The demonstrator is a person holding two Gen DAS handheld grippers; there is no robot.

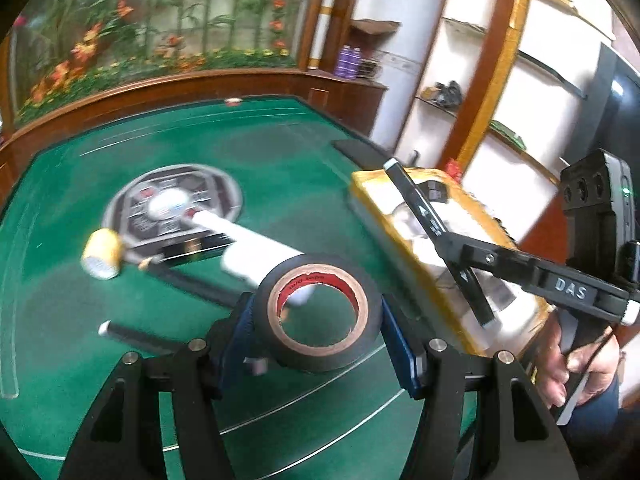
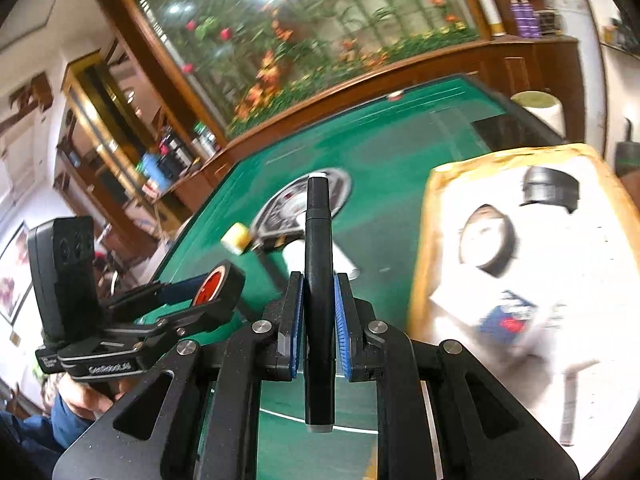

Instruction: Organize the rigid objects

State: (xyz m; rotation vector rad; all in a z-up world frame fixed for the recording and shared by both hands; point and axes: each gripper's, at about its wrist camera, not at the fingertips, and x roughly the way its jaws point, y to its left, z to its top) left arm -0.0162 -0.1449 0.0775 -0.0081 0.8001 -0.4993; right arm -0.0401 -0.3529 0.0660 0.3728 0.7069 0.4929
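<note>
Above the green table we hold both grippers raised and tilted downward. Our left gripper is clamped on a roll of black tape, its blue pads pressing the roll's outer sides so the cardboard core faces the camera. Our right gripper is squeezed tight on a black marker, which stands upright between the blue pads with its white tip pointing away. From the left wrist view, that marker angles over the yellow-rimmed tray at the table's right side, and a hand grips the right handle. On the felt lie a white tube, a yellow-headed mallet and another black marker.
</note>
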